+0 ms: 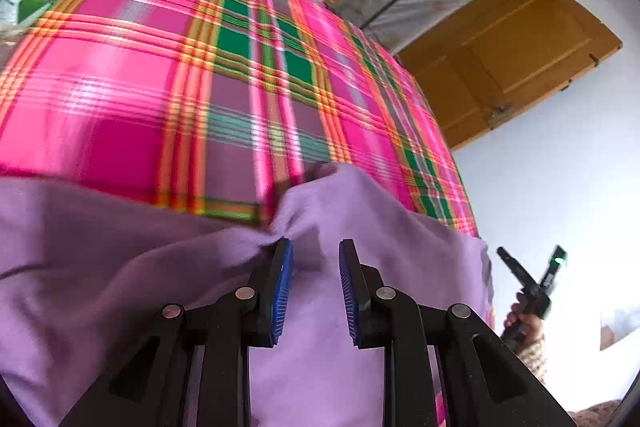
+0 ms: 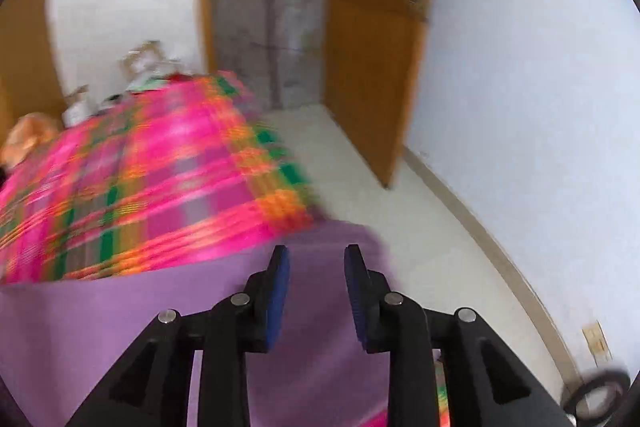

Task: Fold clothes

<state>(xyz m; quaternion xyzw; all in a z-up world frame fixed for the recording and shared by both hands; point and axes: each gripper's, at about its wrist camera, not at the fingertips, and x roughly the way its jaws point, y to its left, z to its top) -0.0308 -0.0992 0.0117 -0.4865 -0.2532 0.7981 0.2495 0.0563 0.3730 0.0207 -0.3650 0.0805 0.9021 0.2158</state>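
A: Report the position of the garment relative to each claw.

B: The purple garment (image 1: 120, 267) lies on the plaid bedspread (image 1: 160, 67). In the left wrist view it fills the field beneath the left claw (image 1: 316, 255), and a bunched fold rises at 11 o'clock, touching the left pad's tip. In the right wrist view the same cloth (image 2: 120, 315) extends from below the right claw (image 2: 316, 259) toward 9 o'clock; its far edge ends just past the tips.

A: State of the claws?

B: Left claw: pads apart, nothing clamped, cloth visible in the gap. Right claw: pads apart, gripping nothing. The person's hand (image 1: 524, 327) carries the right claw at 3 o'clock in the left view.
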